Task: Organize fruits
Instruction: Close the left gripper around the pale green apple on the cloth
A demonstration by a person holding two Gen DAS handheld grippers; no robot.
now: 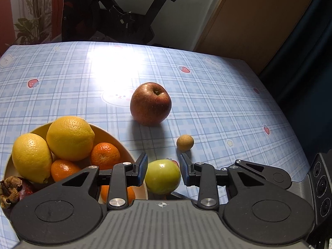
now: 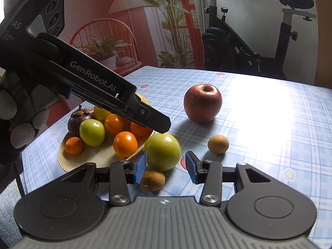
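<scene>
I am counting two lemons [image 1: 70, 138] [image 1: 31, 157] sitting in the plate [image 2: 68, 161], four oranges [image 2: 125, 144] [image 2: 74, 145] [image 2: 114, 124] [image 2: 140, 129], one mangosteen [image 2: 77, 117] and one small green apple [image 2: 92, 132]. Out on the tabletop [image 2: 269, 145] I am seeing one red apple [image 2: 202, 103], one bigger green apple [image 2: 162, 151] lying just beside the plate's rim, and two small brown fruits [image 2: 218, 144] [image 2: 153, 180] lying near it.

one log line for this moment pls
left hand-held gripper: open around green apple | right hand-held gripper: open, holding nothing | red apple: on table, outside plate
</scene>
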